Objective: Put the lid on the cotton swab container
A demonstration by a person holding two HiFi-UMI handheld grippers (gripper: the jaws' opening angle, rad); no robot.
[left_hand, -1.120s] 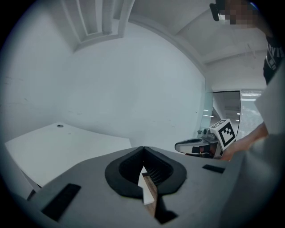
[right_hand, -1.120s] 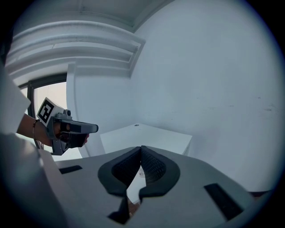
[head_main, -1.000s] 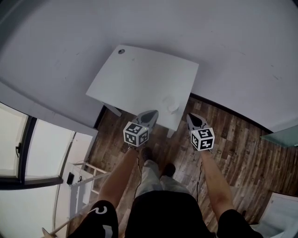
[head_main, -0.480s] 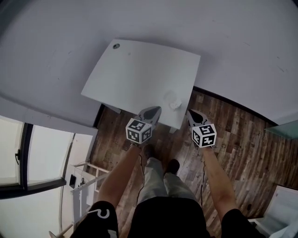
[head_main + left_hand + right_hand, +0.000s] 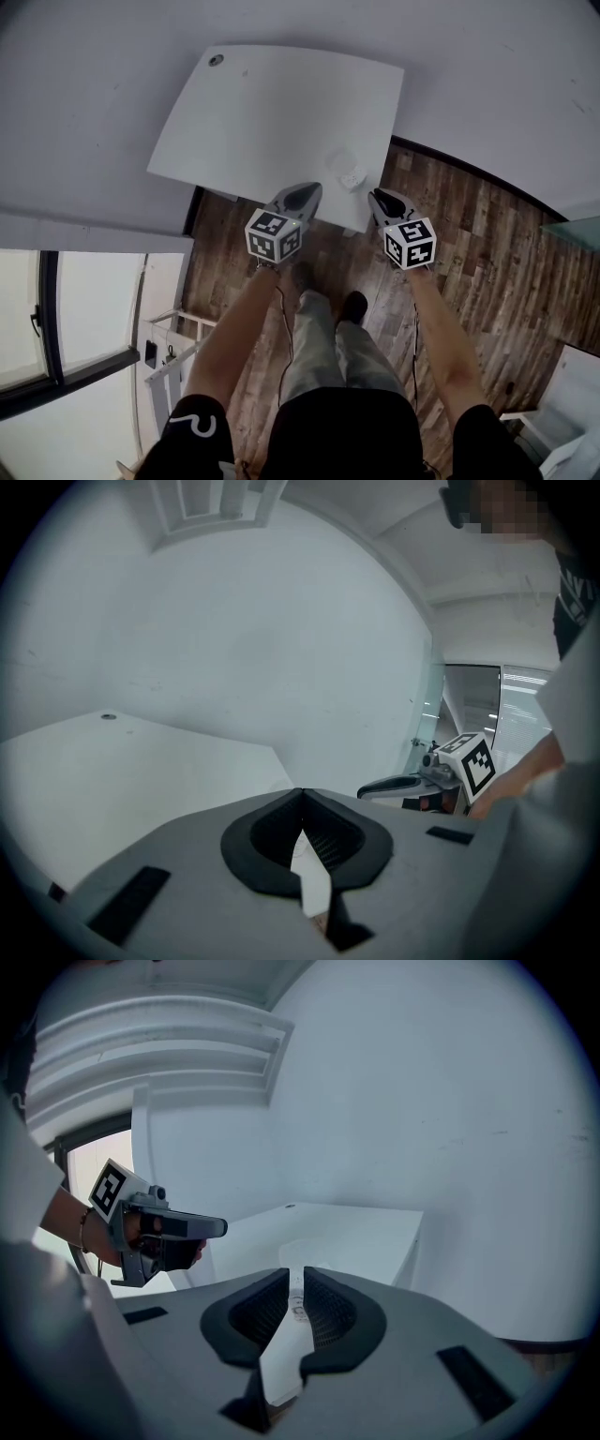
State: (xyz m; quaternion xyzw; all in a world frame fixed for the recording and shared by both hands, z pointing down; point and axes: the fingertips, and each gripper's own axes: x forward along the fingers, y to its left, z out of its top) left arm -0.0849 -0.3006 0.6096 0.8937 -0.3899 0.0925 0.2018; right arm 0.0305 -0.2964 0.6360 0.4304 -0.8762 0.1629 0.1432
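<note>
In the head view a small white round cotton swab container (image 5: 352, 177) stands near the front right corner of the white table (image 5: 272, 112). A faint clear round piece, probably the lid (image 5: 338, 158), lies just behind it. My left gripper (image 5: 307, 192) hovers at the table's front edge, left of the container, with its jaws shut and empty. My right gripper (image 5: 377, 197) is held off the table's right front corner. Its jaws are opening to a narrow slit (image 5: 296, 1277) with nothing between them. Each gripper view shows the other gripper: the left one (image 5: 217, 1227), the right one (image 5: 367, 788).
The table stands against a pale grey wall (image 5: 487, 66), over a dark wood floor (image 5: 478, 244). A small dark round spot (image 5: 217, 59) marks the table's far left corner. The person's legs and feet (image 5: 323, 309) are below the grippers. Windows (image 5: 66, 309) are at the left.
The head view has shifted, so the table sits higher in the frame. Both grippers have come closer to the table's front edge and the container.
</note>
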